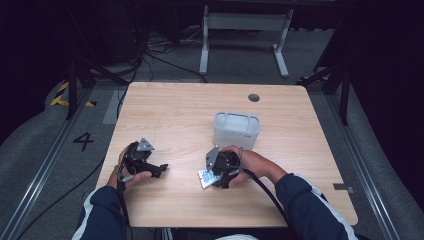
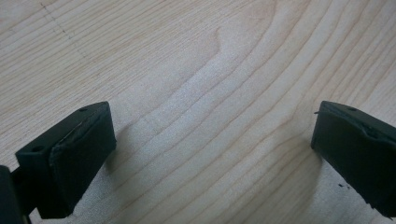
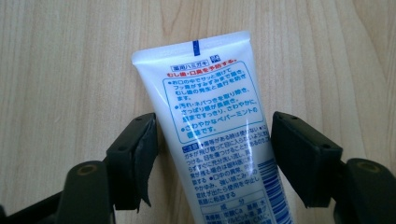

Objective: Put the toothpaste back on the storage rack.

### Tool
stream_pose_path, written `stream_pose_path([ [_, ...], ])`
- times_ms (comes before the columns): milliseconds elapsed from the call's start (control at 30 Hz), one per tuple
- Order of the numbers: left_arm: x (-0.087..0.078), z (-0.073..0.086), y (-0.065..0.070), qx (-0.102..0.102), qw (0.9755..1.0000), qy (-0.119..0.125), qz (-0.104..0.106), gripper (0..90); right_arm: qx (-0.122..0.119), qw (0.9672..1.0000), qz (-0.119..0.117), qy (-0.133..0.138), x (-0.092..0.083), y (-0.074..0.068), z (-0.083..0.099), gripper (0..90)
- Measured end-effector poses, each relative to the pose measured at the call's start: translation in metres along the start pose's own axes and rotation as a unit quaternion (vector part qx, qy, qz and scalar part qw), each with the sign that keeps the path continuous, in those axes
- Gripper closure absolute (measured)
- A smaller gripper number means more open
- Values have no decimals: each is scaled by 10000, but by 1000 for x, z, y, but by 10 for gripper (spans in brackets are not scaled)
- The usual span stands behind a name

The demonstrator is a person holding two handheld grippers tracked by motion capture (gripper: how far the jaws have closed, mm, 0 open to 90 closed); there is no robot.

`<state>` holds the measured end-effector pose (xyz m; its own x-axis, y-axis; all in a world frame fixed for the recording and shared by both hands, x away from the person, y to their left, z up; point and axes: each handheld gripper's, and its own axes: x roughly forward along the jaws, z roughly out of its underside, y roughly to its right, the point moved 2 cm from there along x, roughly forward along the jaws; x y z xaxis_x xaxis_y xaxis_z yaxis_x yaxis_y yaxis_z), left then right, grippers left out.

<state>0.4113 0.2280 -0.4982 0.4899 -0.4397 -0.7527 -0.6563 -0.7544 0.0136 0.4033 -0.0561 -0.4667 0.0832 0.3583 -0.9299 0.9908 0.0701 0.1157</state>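
Note:
A white toothpaste tube with blue and red print lies flat on the wooden table, crimped end pointing away from me. My right gripper straddles its middle, one pad close to each side with thin gaps showing, so it stands open around the tube. From above, the right gripper points down over the tube just in front of the tub. My left gripper rests at the table's left, held by a hand. Its jaws are wide open over bare wood, with nothing between them.
A translucent white plastic tub stands upright just behind the right hand. A small dark round hole marks the far part of the tabletop. Cables and a white table frame lie on the floor beyond.

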Motion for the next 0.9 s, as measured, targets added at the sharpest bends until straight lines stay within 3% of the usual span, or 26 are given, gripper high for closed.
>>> stream_pose_path([
  [200, 0, 0, 0, 9, 10000, 0, -3, 1, -7, 9991, -257, -346, 1, 7, -5, 378],
  [433, 0, 0, 0, 24, 10000, 10, 5, 1, -242, 9983, -322, -430, -1, 11, -6, 496],
  [633, 0, 0, 0, 26, 10000, 8, 6, 1, -330, 9990, -109, -266, -6, 6, -3, 591],
  [900, 0, 0, 0, 29, 10000, 9, 8, 1, -12, 9998, -50, 188, -18, 3, 11, 629],
])
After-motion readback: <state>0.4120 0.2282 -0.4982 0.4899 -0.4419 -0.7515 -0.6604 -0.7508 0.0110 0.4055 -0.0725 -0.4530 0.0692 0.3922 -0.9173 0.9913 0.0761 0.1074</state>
